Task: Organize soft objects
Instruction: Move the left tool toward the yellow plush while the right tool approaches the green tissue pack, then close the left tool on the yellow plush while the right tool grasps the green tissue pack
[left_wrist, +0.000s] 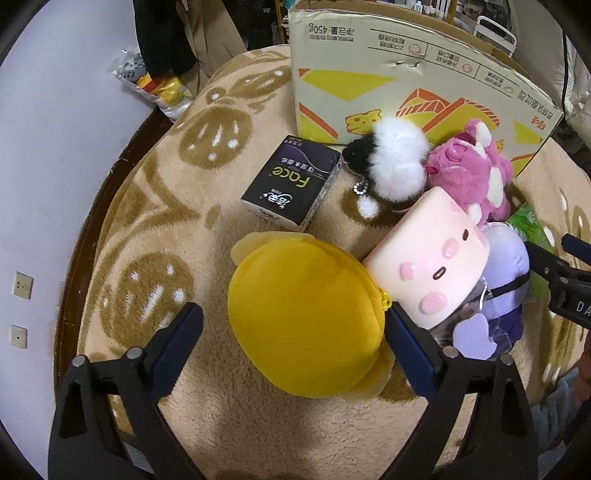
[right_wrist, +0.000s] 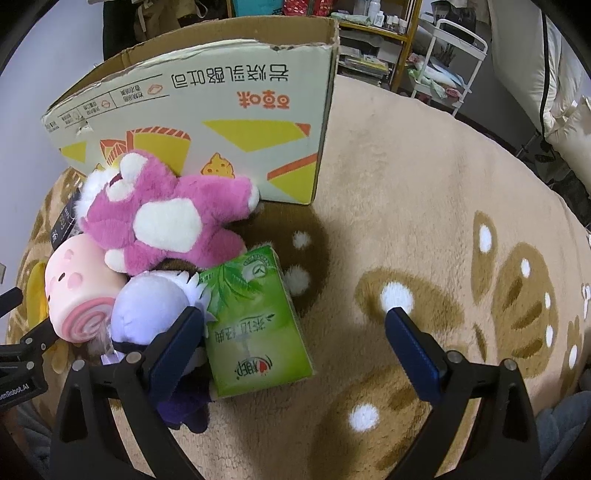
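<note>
Soft toys lie on a beige patterned blanket (left_wrist: 155, 206) in front of an open cardboard box (left_wrist: 406, 85). My left gripper (left_wrist: 295, 321) is open, its jaws on either side of a round yellow plush pouch (left_wrist: 299, 314). Beside it lie a pink-white roll plush (left_wrist: 432, 254), a black-and-white fluffy keychain (left_wrist: 391, 162), a pink plush bear (left_wrist: 476, 166) and a purple plush (left_wrist: 498, 266). My right gripper (right_wrist: 295, 325) is open, its left finger by the purple plush (right_wrist: 151, 306), with a green tissue pack (right_wrist: 255, 317) between the jaws. The right gripper also shows in the left wrist view (left_wrist: 565, 269).
A black tissue pack (left_wrist: 291, 181) lies left of the keychain. The box (right_wrist: 207, 118) stands behind the bear (right_wrist: 166, 218). A plastic bag (left_wrist: 151, 81) lies off the blanket's far left. Shelves and a white cart (right_wrist: 450, 48) stand behind. Open blanket (right_wrist: 443, 206) spreads to the right.
</note>
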